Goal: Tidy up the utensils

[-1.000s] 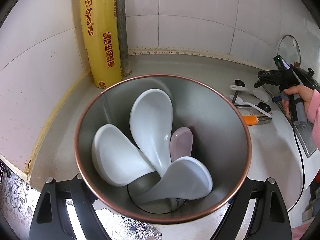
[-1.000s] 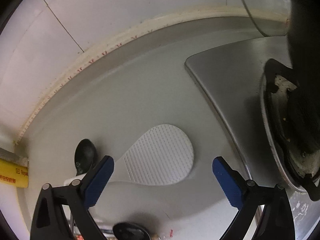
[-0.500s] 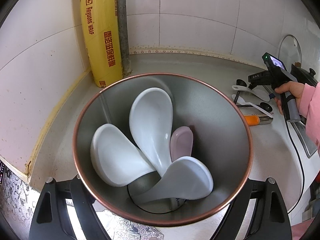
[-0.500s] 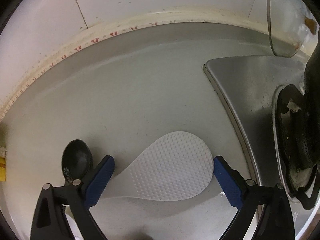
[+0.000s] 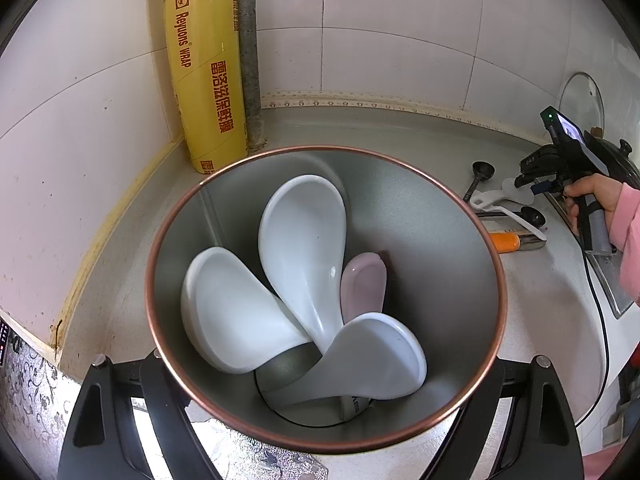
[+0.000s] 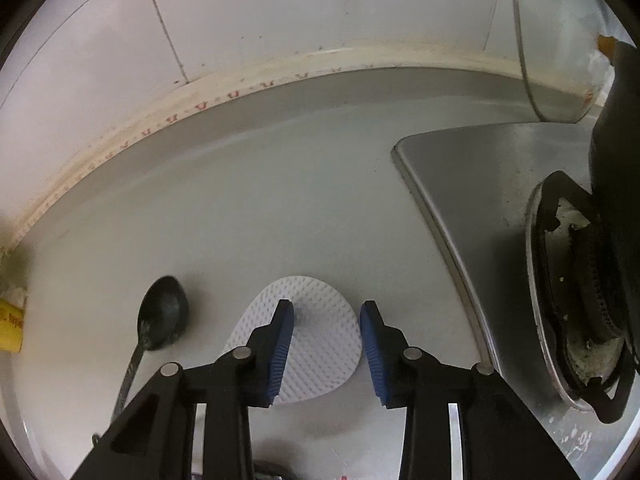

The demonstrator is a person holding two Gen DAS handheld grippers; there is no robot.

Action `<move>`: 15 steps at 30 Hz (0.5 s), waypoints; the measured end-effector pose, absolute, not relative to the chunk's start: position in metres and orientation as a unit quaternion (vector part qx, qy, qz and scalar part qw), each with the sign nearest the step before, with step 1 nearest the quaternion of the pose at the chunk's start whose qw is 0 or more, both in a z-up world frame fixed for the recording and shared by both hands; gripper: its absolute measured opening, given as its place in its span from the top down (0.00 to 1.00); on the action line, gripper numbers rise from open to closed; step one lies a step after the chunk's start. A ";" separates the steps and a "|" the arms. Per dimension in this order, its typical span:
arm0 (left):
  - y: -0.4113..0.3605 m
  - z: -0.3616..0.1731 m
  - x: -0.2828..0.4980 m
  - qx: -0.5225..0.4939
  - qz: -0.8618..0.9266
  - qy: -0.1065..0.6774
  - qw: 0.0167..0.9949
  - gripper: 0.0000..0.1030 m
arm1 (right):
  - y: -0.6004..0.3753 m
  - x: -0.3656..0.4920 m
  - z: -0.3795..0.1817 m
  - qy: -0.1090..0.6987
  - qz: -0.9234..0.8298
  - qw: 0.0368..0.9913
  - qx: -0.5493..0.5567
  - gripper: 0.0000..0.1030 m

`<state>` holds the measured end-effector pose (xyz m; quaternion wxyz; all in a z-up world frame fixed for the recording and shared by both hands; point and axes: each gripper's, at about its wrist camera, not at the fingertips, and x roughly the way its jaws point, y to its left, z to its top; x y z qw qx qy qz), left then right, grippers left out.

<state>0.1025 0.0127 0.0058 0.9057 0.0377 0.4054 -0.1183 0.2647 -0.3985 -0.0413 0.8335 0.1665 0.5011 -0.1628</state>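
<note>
My left gripper (image 5: 320, 420) is shut on a steel cup (image 5: 448, 216) with a copper rim. The cup holds three white ceramic spoons (image 5: 304, 240) and a pink one (image 5: 364, 284). My right gripper (image 6: 326, 344) hangs just above the white dimpled rice paddle (image 6: 320, 356) on the counter, its blue pads (image 6: 282, 348) narrowed over the paddle's head with a gap left. It also shows in the left wrist view (image 5: 536, 178), over the loose utensils. A black spoon (image 6: 162, 312) lies left of the paddle.
A yellow cling-wrap roll (image 5: 206, 64) stands in the wall corner. A steel stove top (image 6: 480, 184) with a burner grate (image 6: 576, 280) and a dark pot (image 6: 616, 128) is on the right. An orange-handled tool (image 5: 508, 242) lies by the utensils. A glass lid (image 5: 580, 100) leans on the wall.
My right gripper's jaws have closed in from wide open to a narrow gap and dropped over the rice paddle. The left gripper and cup have stayed put.
</note>
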 end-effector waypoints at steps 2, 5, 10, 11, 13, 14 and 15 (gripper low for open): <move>0.013 0.006 0.103 0.038 -0.118 0.405 0.906 0.12 | -0.401 0.260 -0.042 0.499 -0.156 0.834 0.175 0.65; 0.013 0.006 0.103 0.037 -0.118 0.406 0.906 0.12 | -0.406 0.252 -0.044 0.500 -0.137 0.831 0.202 0.65; 0.014 0.006 0.103 0.037 -0.119 0.406 0.906 0.12 | -0.408 0.240 -0.045 0.504 -0.112 0.828 0.220 0.64; 0.014 0.006 0.103 0.037 -0.118 0.406 0.906 0.12 | -0.410 0.236 -0.046 0.502 -0.104 0.827 0.233 0.64; 0.013 0.006 0.102 0.037 -0.118 0.406 0.906 0.12 | -0.414 0.226 -0.047 0.494 -0.093 0.823 0.264 0.64; 0.014 0.006 0.102 0.037 -0.118 0.406 0.906 0.12 | -0.416 0.219 -0.047 0.486 -0.088 0.822 0.285 0.64; 0.014 0.006 0.102 0.037 -0.118 0.405 0.906 0.12 | -0.419 0.216 -0.048 0.482 -0.085 0.822 0.292 0.65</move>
